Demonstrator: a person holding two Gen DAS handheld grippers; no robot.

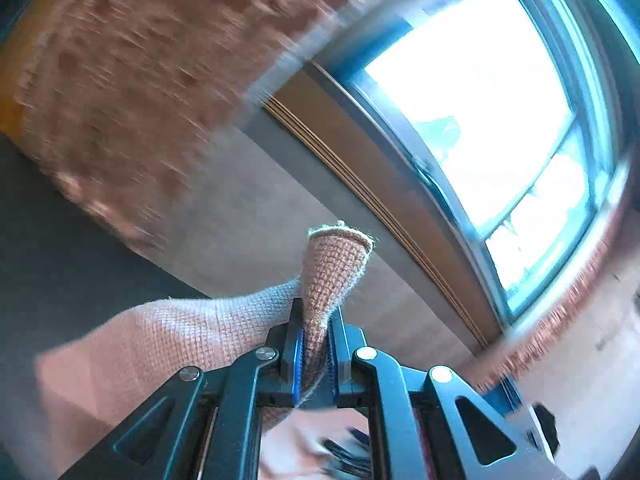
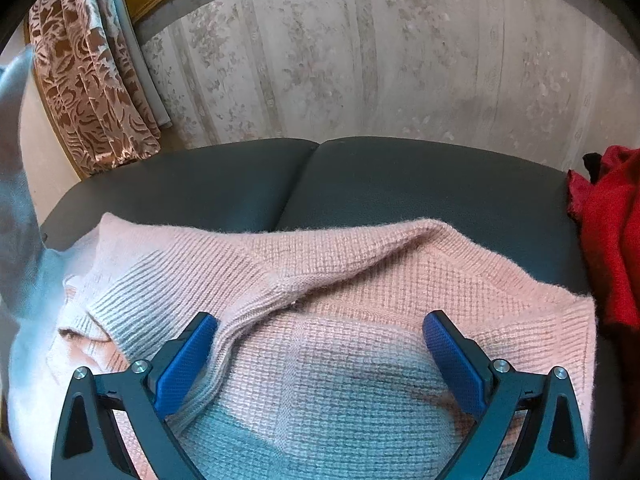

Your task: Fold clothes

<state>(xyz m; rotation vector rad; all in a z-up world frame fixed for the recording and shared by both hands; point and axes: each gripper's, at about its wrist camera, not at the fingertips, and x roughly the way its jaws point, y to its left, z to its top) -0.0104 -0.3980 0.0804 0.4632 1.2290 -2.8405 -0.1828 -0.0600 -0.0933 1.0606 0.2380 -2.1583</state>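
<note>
A pink knit sweater [image 2: 340, 288] lies spread on a dark grey cushioned surface [image 2: 360, 176], with a sleeve folded across its left part. My right gripper [image 2: 320, 344] is open and hovers just above the sweater's middle, its blue pads [image 2: 188, 356] on either side of the fabric. My left gripper [image 1: 314, 344] is shut on a corner of the pink sweater [image 1: 332, 264] and holds it lifted in the air, tilted toward a window. The rest of the cloth [image 1: 160, 336] trails off to the left of it.
A red garment [image 2: 608, 232] lies at the right edge of the cushion. A brown patterned curtain [image 2: 92, 88] hangs at the back left beside a wallpapered wall [image 2: 360, 60]. The left wrist view shows a bright window [image 1: 480, 100] and the blurred curtain [image 1: 132, 72].
</note>
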